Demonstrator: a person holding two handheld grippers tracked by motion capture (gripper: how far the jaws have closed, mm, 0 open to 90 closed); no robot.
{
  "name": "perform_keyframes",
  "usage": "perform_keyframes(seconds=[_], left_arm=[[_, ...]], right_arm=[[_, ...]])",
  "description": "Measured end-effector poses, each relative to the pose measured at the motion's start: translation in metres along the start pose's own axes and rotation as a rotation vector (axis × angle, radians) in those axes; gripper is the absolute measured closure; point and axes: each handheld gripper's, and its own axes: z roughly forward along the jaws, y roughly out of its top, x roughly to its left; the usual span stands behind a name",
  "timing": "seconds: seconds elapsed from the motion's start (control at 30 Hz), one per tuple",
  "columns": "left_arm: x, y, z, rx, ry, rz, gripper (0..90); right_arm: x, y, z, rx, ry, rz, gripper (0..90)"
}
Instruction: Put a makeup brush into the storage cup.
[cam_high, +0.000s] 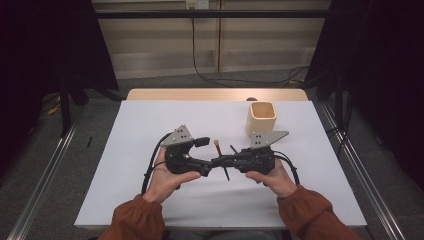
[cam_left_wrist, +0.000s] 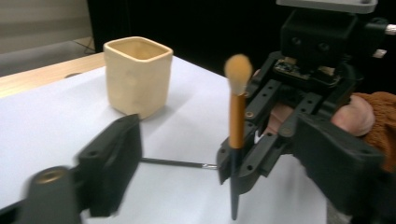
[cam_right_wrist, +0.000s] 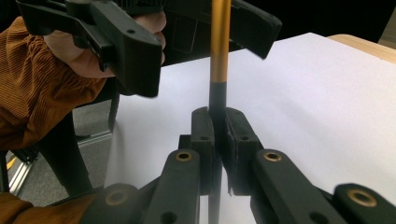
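A makeup brush (cam_left_wrist: 237, 116) with a pale tuft, a gold ferrule and a black handle stands upright over the white table (cam_high: 150, 125). My right gripper (cam_right_wrist: 218, 126) is shut on the black handle (cam_right_wrist: 217, 95). In the high view the two grippers meet nose to nose at mid-table, with the brush (cam_high: 218, 146) rising between them. My left gripper (cam_left_wrist: 217, 140) is open, its jaws standing wide on either side of the brush without touching it. From the right gripper view, the left gripper (cam_right_wrist: 205, 42) brackets the gold ferrule (cam_right_wrist: 220, 42).
A beige square cup (cam_high: 261, 117) stands upright at the back right of the table, also seen in the left gripper view (cam_left_wrist: 137, 74). A thin black stick (cam_left_wrist: 177, 163) lies flat on the table under the grippers. The table's edges drop to a grey floor.
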Motion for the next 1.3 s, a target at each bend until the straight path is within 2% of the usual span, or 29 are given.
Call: perform_keyframes(seconds=[0.1, 0.3, 0.37, 0.4, 0.43, 0.57, 0.73, 0.77, 0.93, 1.07, 1.3], left_arm=[[0.001, -0.002, -0.002, -0.006, 0.019, 0.009, 8.5], [0.002, -0.005, -0.008, -0.017, 0.017, 0.002, 3.3], [0.003, -0.007, -0.013, -0.045, 0.002, -0.017, 3.3], [0.004, -0.007, -0.015, -0.067, -0.015, -0.011, 3.2], [0.004, -0.007, -0.017, -0.062, -0.013, -0.001, 2.8], [0.005, -0.01, -0.023, -0.079, 0.02, -0.008, 2.9], [0.007, -0.019, -0.029, -0.066, 0.067, 0.008, 2.9], [0.007, -0.021, -0.03, -0.067, 0.066, 0.01, 3.0], [0.01, -0.027, -0.036, -0.082, 0.113, 0.015, 2.9], [0.013, -0.033, -0.042, -0.074, 0.132, 0.026, 2.9], [0.016, -0.042, -0.055, -0.085, 0.164, 0.021, 2.3]], right_arm=[[0.0, 0.0, 0.0, -0.005, -0.001, 0.004, 83.7], [0.0, -0.001, -0.001, -0.006, -0.004, 0.003, 83.7], [0.0, -0.001, -0.001, -0.003, -0.007, 0.003, 83.6], [0.0, -0.001, -0.002, -0.003, -0.009, 0.003, 83.7], [0.0, -0.001, -0.002, -0.004, -0.009, 0.004, 83.6], [0.0, -0.002, -0.002, -0.004, -0.011, 0.007, 83.6], [-0.001, -0.002, -0.004, -0.012, -0.015, 0.009, 83.6], [-0.001, -0.002, -0.005, -0.01, -0.017, 0.011, 83.7], [-0.002, -0.003, -0.007, -0.014, -0.026, 0.016, 83.6], [-0.003, -0.002, -0.009, -0.02, -0.036, 0.016, 83.6], [-0.007, -0.001, -0.016, -0.034, -0.059, 0.02, 83.6]])
